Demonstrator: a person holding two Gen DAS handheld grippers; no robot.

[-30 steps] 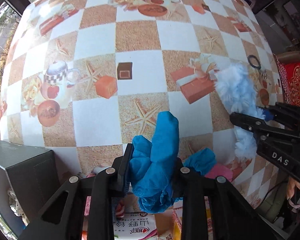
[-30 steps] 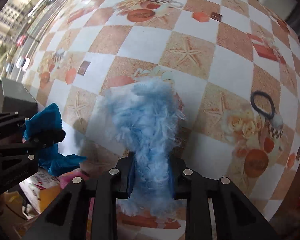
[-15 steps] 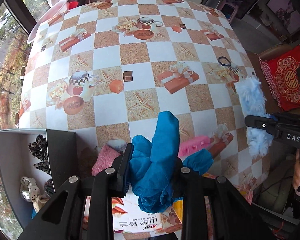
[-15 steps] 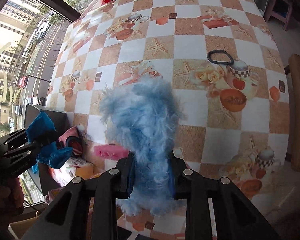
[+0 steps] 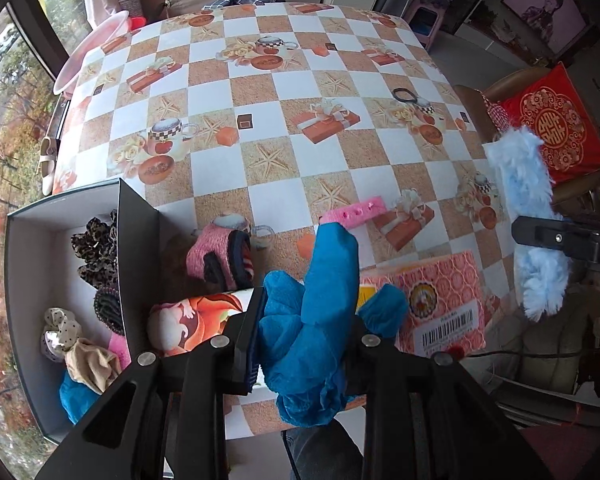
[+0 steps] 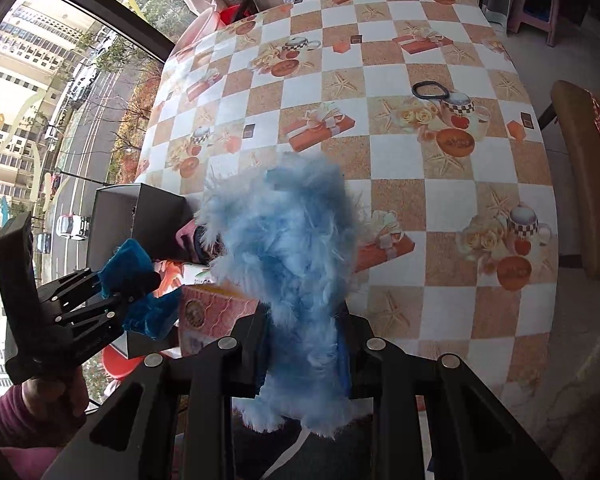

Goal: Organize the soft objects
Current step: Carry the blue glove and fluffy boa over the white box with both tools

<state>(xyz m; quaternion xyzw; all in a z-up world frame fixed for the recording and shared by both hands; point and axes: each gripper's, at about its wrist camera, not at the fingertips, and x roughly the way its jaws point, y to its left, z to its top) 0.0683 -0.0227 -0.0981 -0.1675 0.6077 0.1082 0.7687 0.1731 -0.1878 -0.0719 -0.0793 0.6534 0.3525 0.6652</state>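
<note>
The dark blue plush piece (image 5: 320,320) sits pinched in the left hand-held gripper (image 5: 306,344), jaws clamped on its bunched middle, loose ends flopping out above and below. It looks light and limp, so a grip on the thick fold seems safest. Right of it, the pale blue fluffy piece (image 6: 288,264) is squeezed tight in the right hand-held gripper (image 6: 304,356); the fur crushes easily and could slip if held by strands alone. Both hang above the chequered surface (image 5: 260,92). Left of the dark plush stands the open grey box (image 5: 28,264), scrunchies already inside. A pink knitted piece (image 5: 216,252) and a pink foam strip (image 5: 356,212) lie just beyond.
</note>
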